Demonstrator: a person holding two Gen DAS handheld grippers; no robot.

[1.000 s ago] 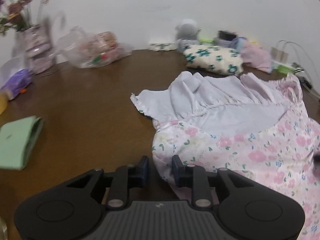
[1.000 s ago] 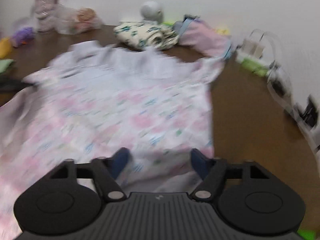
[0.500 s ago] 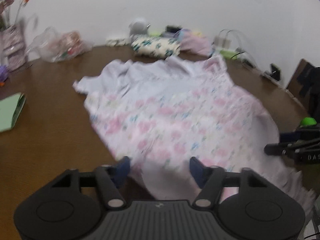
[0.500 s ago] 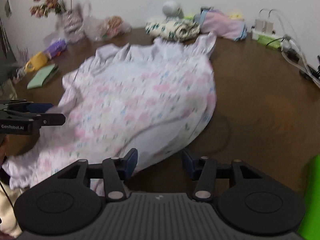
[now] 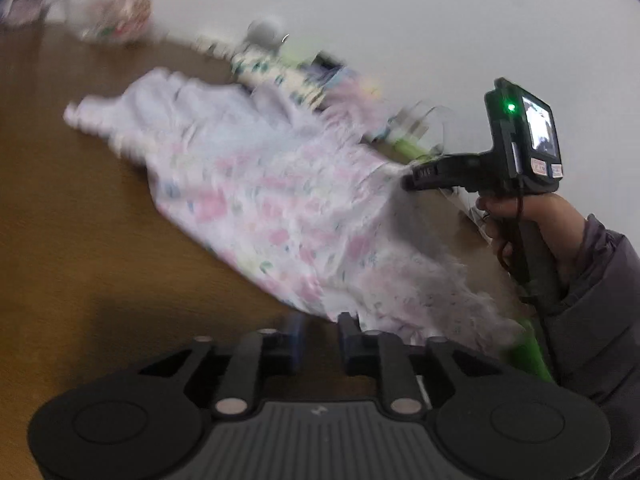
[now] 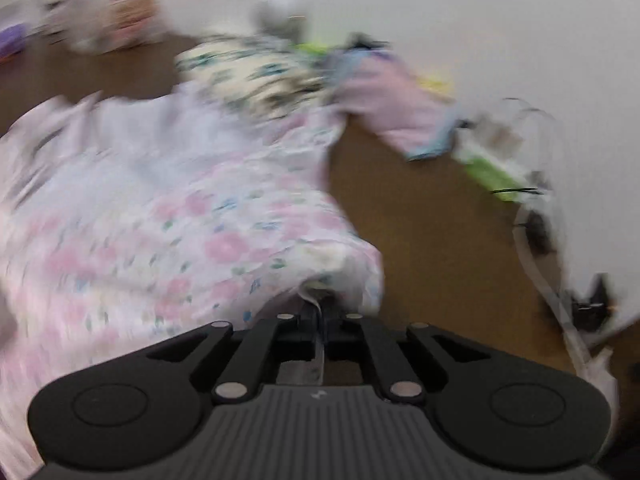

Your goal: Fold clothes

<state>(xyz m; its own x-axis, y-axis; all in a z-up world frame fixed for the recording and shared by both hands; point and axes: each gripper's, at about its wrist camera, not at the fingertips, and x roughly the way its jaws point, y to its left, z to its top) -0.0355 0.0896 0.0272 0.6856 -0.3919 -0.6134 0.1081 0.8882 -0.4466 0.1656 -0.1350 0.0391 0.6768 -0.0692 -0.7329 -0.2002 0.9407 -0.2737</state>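
A pink floral dress (image 5: pixel 272 200) with a lilac lining lies spread on the brown table (image 5: pixel 60 220), blurred by motion. My right gripper (image 6: pixel 320 316) is shut on its right edge, and a strip of fabric runs between the fingers. The left wrist view shows this gripper (image 5: pixel 406 182) from the side, held in a person's hand (image 5: pixel 520 216), with the cloth raised off the table. My left gripper (image 5: pixel 320 332) sits at the dress's near corner. Its jaws are opening, and the hem lies just ahead of the right finger (image 5: pixel 348 336) with no cloth pinched.
At the table's far edge lie a folded cream cloth with teal flowers (image 6: pixel 248 72), a pink garment (image 6: pixel 392 112) and a grey round object (image 6: pixel 280 12). A green power strip with cables (image 6: pixel 492 172) runs along the right edge. A plastic bag (image 5: pixel 116 16) sits far left.
The right gripper has gone from open to shut on the dress's edge and has pulled it up. The left wrist view has tilted and swung right, and its jaws stand narrower than half a second ago.
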